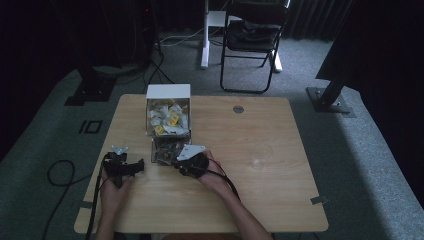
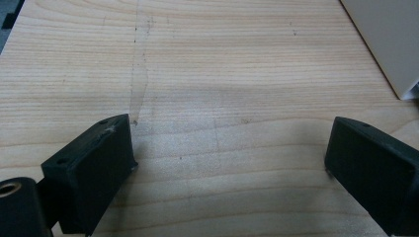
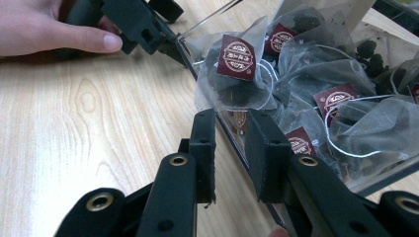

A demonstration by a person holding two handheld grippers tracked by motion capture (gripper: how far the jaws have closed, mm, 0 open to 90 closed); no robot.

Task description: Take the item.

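Observation:
A clear plastic box (image 1: 167, 148) of dark tea bags (image 3: 237, 64) with maroon tags stands on the wooden table (image 1: 260, 195), in front of a white box (image 1: 168, 117) of yellow and white packets. My right gripper (image 3: 231, 148) is at the clear box's near corner. Its jaws stand close together with a narrow gap, and the box's thin clear wall (image 3: 210, 89) runs between them; no pad visibly presses on it. My left gripper (image 2: 230, 143) rests open wide over bare wood, left of the boxes, nothing between its jaws. In the high view the left gripper (image 1: 124, 164) and right gripper (image 1: 176, 162) flank the clear box.
An empty drinking glass (image 1: 261, 155) stands right of centre on the table. A corner of the white box (image 2: 385, 39) lies ahead of the left gripper. A folding chair (image 1: 252, 35) and a white stand (image 1: 205, 35) are on the floor beyond the table.

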